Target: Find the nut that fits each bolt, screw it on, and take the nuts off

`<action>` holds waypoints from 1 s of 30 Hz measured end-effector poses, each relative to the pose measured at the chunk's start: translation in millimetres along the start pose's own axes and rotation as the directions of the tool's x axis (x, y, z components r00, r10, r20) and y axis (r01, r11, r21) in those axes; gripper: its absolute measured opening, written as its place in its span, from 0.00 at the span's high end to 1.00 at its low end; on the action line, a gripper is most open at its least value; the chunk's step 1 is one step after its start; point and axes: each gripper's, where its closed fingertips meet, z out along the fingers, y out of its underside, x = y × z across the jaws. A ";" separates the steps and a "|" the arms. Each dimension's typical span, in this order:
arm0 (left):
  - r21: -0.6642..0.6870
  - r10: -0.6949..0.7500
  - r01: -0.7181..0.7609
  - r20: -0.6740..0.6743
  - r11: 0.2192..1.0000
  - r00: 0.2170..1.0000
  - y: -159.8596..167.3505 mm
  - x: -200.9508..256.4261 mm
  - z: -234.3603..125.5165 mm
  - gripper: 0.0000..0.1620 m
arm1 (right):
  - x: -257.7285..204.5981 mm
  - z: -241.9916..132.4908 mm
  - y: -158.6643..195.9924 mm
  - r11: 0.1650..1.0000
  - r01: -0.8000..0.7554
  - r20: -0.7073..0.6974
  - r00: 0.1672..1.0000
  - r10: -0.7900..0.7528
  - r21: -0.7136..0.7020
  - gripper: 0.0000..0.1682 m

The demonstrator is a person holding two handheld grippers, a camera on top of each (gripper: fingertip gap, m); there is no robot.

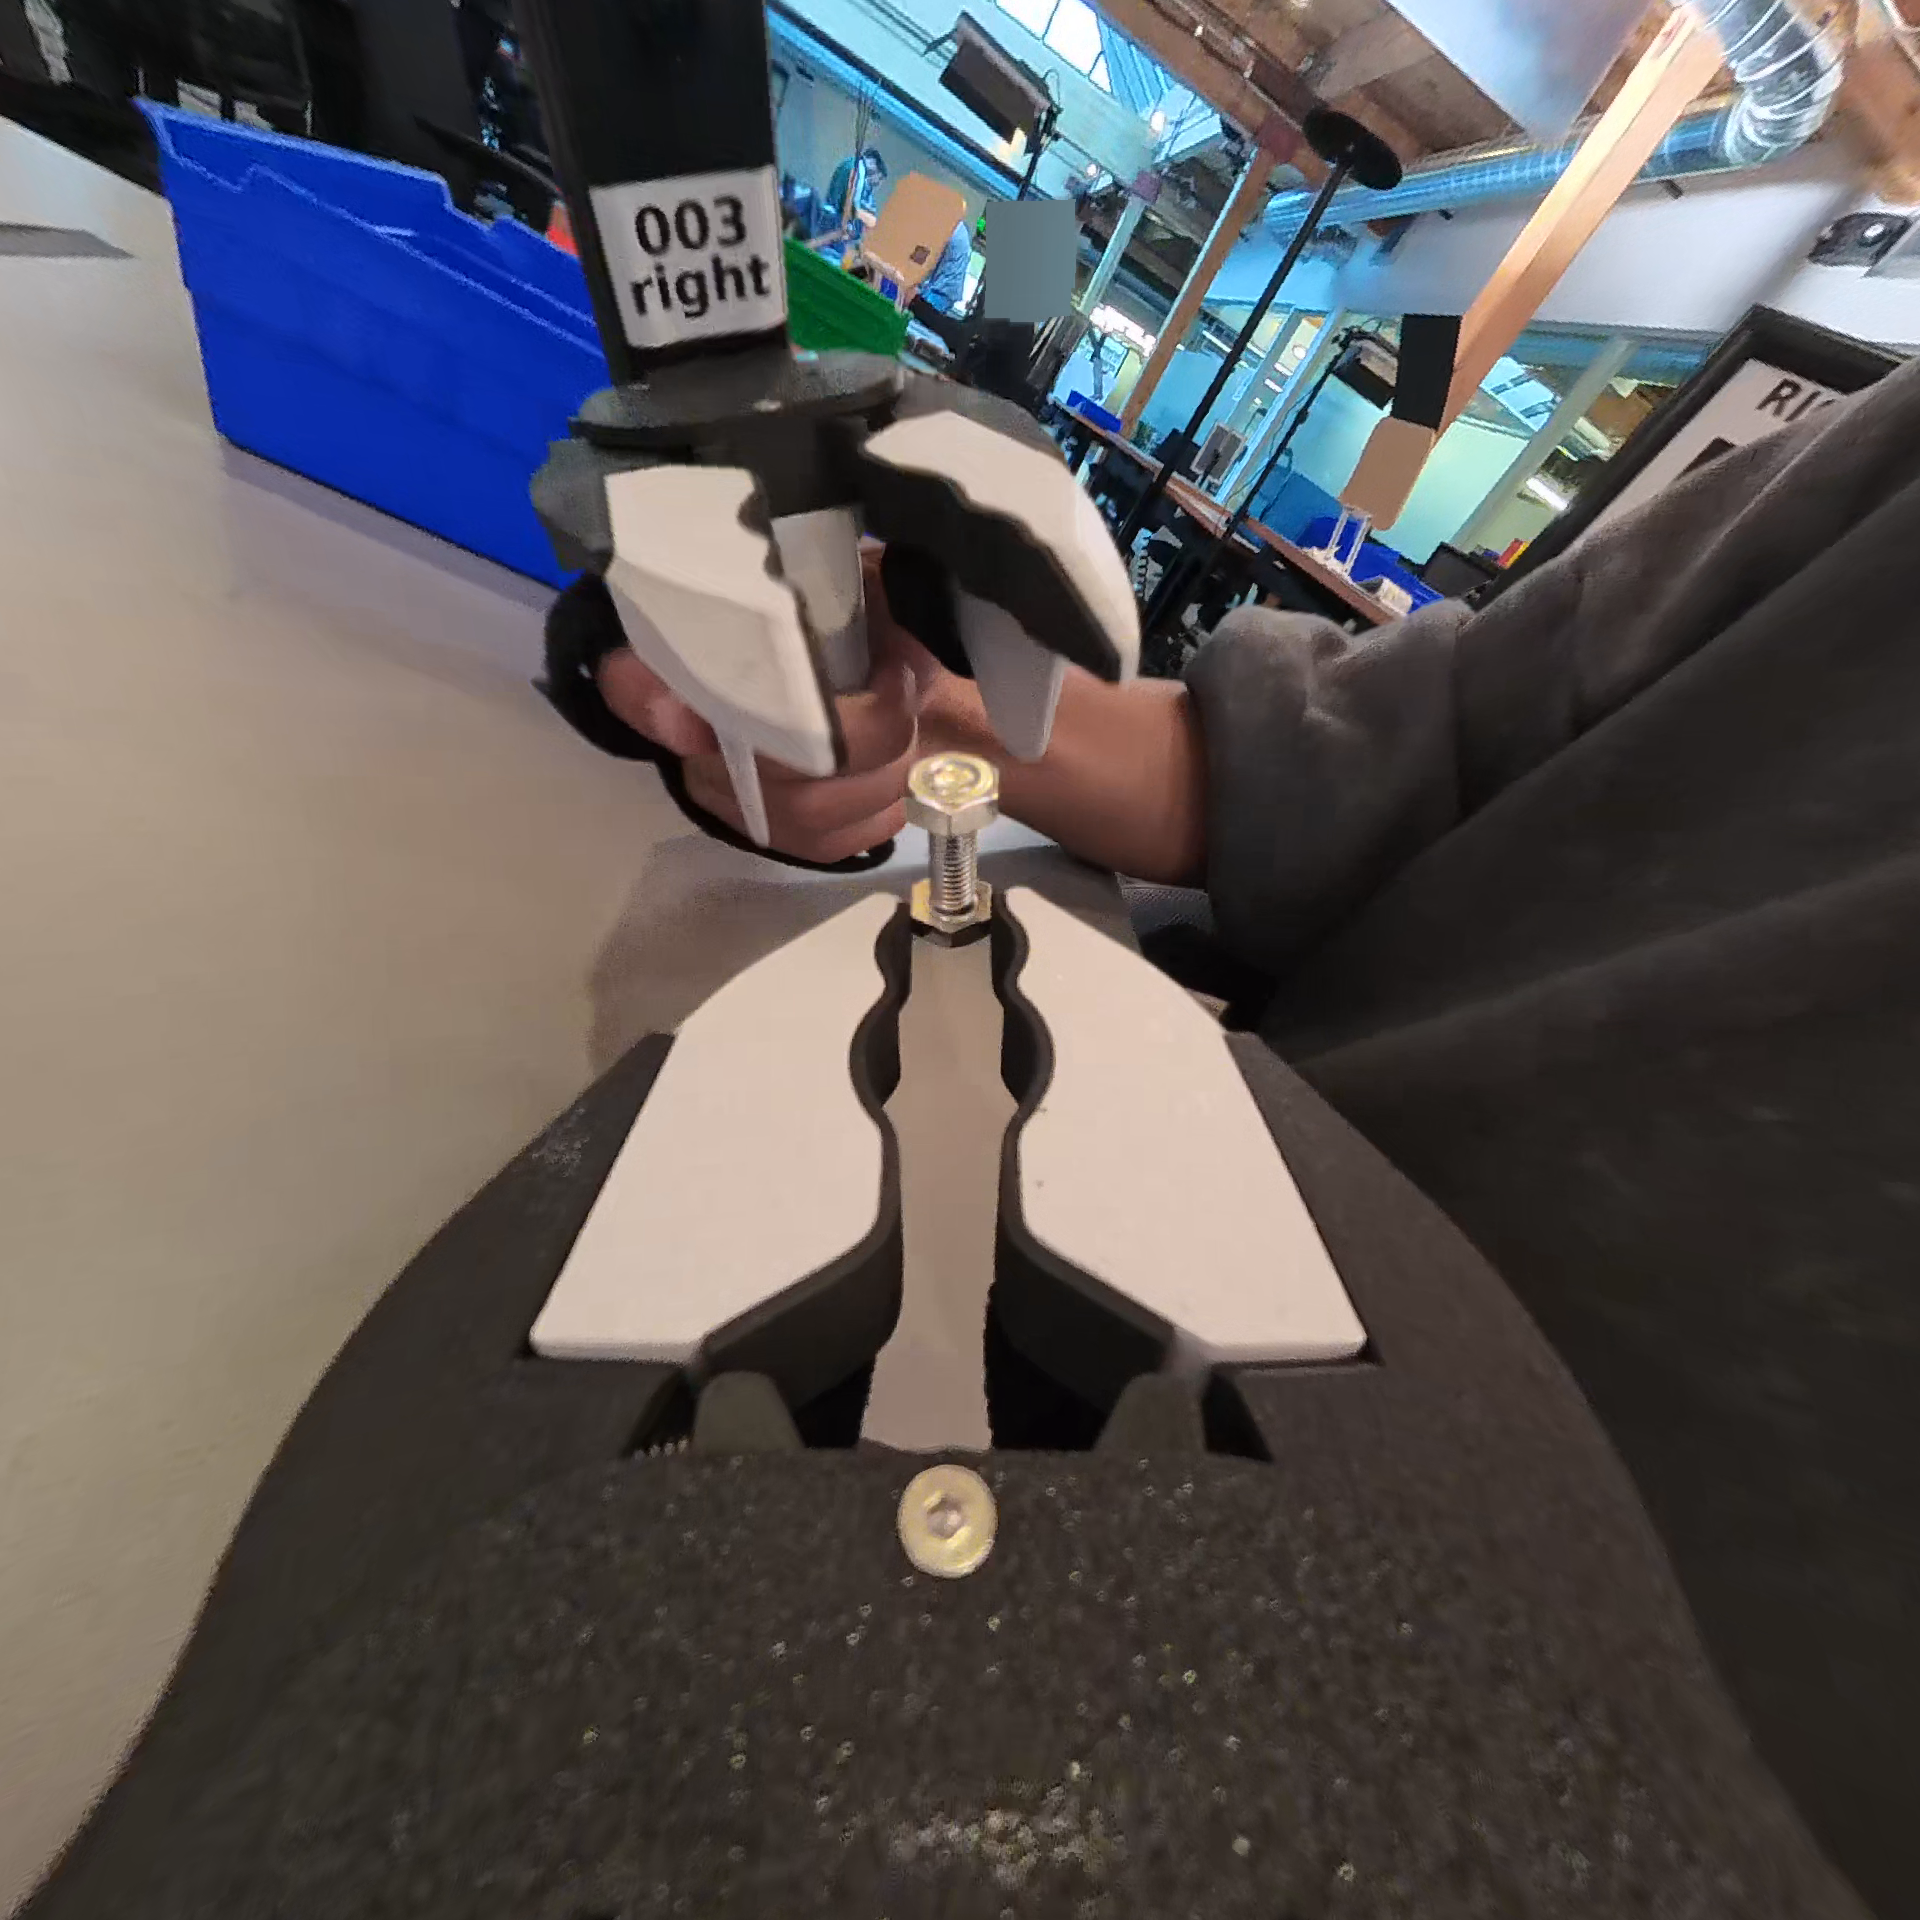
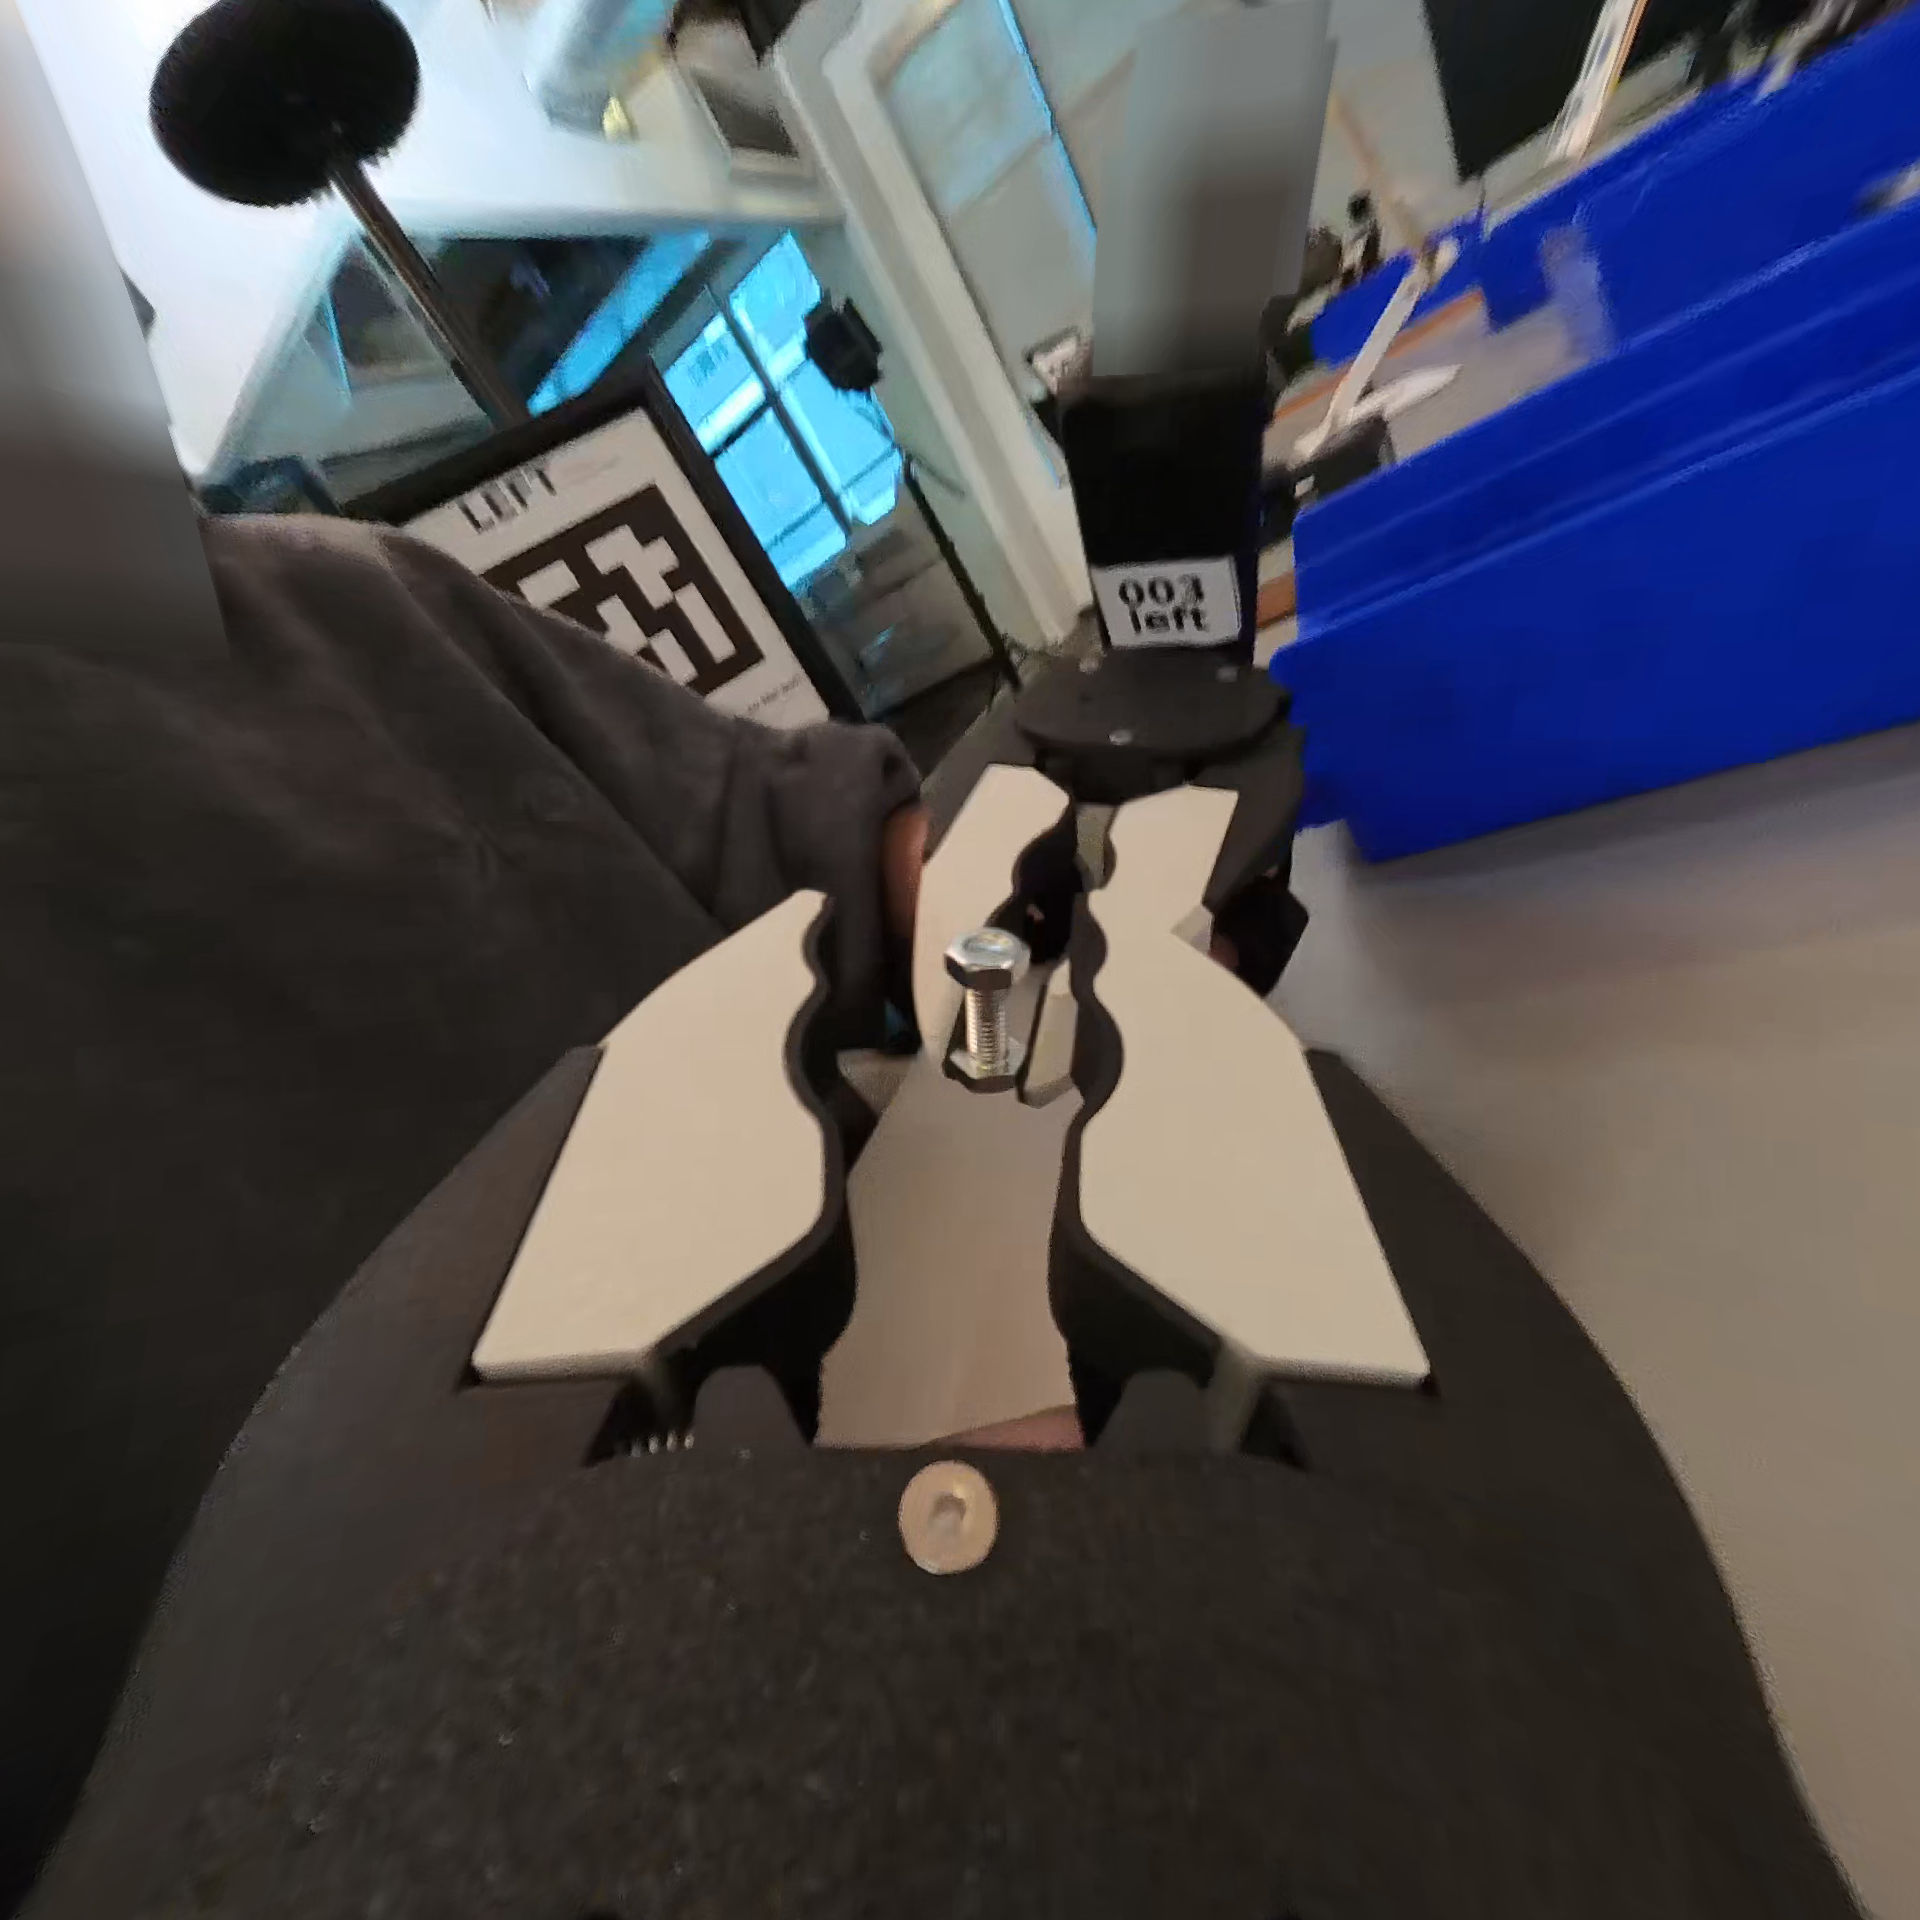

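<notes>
A silver hex bolt (image 1: 951, 847) stands head up, with a silver nut (image 1: 948, 920) threaded low on its shaft. My left gripper (image 1: 951, 914) is shut on the nut at its fingertips and holds the bolt above the grey table (image 1: 260, 727). My right gripper (image 1: 920, 758) is open, its fingers hanging just above and to either side of the bolt head without touching it. In the right wrist view the bolt (image 2: 982, 1013) and nut (image 2: 980, 1070) stand between my open right gripper (image 2: 997, 914) fingers, with the left gripper (image 2: 987, 1075) pinching the nut from the far side.
A blue bin (image 1: 364, 312) stands on the table behind the right gripper, with a green bin (image 1: 831, 301) beyond it. The blue bin (image 2: 1610, 571) fills the right in the right wrist view. A person's dark sleeve (image 1: 1558, 831) reaches in from the right. Left and right tips are no more than a few centimetres apart.
</notes>
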 end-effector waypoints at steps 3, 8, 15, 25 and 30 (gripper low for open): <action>0.011 0.002 -0.002 0.009 1.000 1.000 -1.8 -1.9 -1.3 0.91 | 5.0 5.4 10.6 0.998 -0.017 0.040 0.999 0.020 -0.067 0.87; 0.009 0.015 -0.016 0.051 1.000 0.999 -1.8 -7.7 -2.1 0.91 | 12.7 6.9 10.7 0.999 0.009 -0.053 0.999 -0.011 -0.042 0.90; 0.017 0.040 -0.043 0.158 0.999 0.987 -4.6 -22.9 -6.5 0.92 | 32.3 0.1 4.5 0.987 0.152 -0.595 0.799 -0.089 0.056 0.91; -0.003 0.084 -0.085 0.176 0.996 0.981 -2.6 -21.2 -2.2 0.91 | 28.2 -10.5 6.9 0.955 0.278 -0.897 0.442 -0.032 0.103 0.90; 0.054 0.017 -0.024 0.114 0.998 0.993 -9.9 -18.2 -9.6 0.91 | 7.5 -14.5 -17.3 0.927 0.358 -0.657 0.725 -0.204 0.107 0.79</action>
